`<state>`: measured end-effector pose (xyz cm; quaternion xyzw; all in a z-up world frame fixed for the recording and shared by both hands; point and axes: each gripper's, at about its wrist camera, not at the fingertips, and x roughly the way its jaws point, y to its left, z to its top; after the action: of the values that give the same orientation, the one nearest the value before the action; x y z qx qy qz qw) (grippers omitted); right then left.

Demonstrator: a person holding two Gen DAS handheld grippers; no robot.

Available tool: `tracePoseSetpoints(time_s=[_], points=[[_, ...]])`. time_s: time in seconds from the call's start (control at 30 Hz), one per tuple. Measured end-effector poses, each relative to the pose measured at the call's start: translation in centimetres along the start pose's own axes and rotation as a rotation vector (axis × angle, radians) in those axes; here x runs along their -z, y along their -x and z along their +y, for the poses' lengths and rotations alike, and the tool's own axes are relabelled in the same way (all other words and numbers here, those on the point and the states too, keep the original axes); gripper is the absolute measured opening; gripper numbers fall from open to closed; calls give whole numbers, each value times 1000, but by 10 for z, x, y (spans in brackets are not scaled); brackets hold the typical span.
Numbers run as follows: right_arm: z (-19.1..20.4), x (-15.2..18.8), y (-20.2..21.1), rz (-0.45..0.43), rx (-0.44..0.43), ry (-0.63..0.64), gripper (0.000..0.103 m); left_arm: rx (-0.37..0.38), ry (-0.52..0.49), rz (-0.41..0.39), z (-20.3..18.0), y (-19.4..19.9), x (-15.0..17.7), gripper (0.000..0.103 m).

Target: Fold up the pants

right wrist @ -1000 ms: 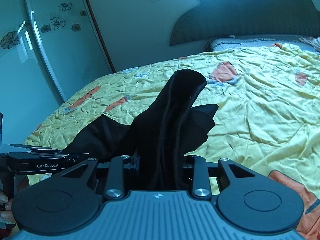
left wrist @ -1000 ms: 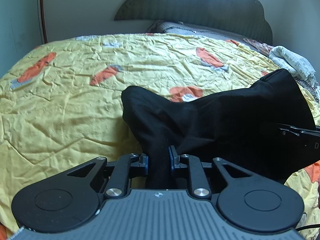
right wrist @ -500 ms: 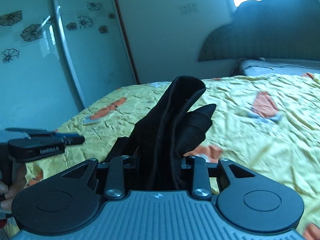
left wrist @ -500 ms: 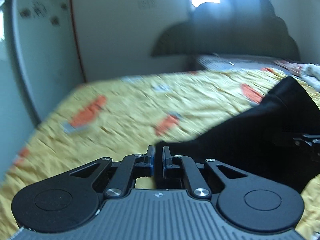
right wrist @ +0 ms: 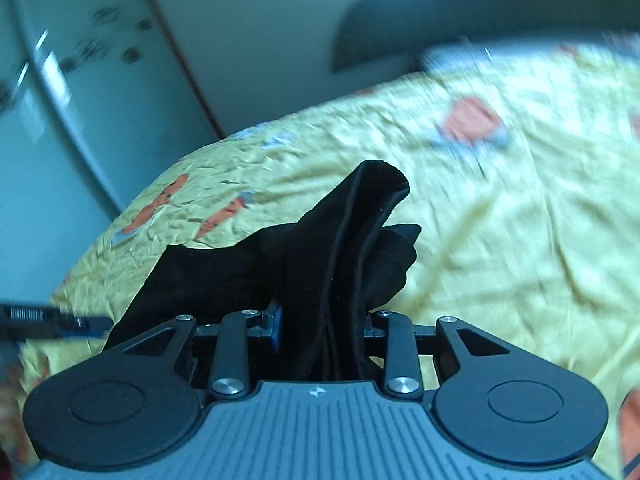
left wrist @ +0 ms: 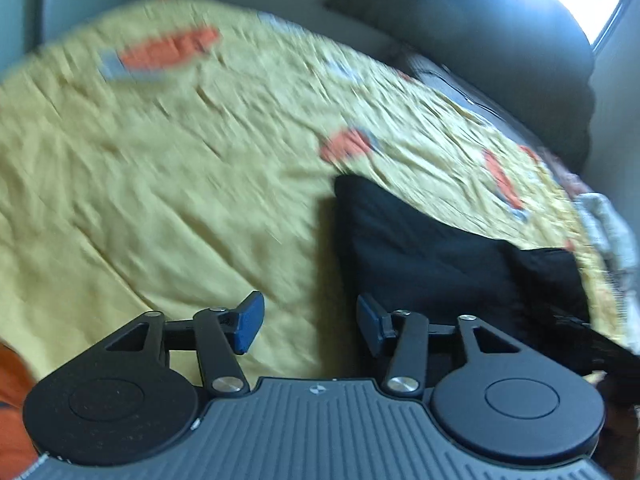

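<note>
While right claw (right wrist: 320, 330) pinches pants (right wrist: 344, 248) | left claw (left wrist: 308, 324) just opened, empty

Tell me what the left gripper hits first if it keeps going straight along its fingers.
Probably the yellow carrot-print bedspread: the open left gripper has bare sheet ahead. The black pants lie beside its right finger, though blur obscures depth.

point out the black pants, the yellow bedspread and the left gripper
black pants (right wrist: 352, 248), right wrist view, bunched fold above the jaws
yellow bedspread (left wrist: 168, 184), left wrist view, bare wrinkled area
left gripper (left wrist: 308, 322), left wrist view, gap between fingertips
</note>
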<state>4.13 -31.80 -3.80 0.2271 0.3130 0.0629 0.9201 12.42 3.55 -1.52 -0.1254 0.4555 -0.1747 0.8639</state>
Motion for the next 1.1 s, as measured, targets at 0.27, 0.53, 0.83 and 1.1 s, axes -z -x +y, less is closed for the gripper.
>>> tracePoseSetpoints(time_s=[0.27,0.53,0.83,1.1], points=[[-33,-1,-19,63,-102,-112,47,86,-11,5,-27,-24,11,85],[-28,1,-17,42,-92,-83,42,-75,-223,-62,-77,-31,29,38],[32,5,-1,-46,75,211,33,-200,-342,-152,-99,-15,39,18],[53,-9,12,-107,11,241,32,-214,-375,-227,-103,6,29,18]])
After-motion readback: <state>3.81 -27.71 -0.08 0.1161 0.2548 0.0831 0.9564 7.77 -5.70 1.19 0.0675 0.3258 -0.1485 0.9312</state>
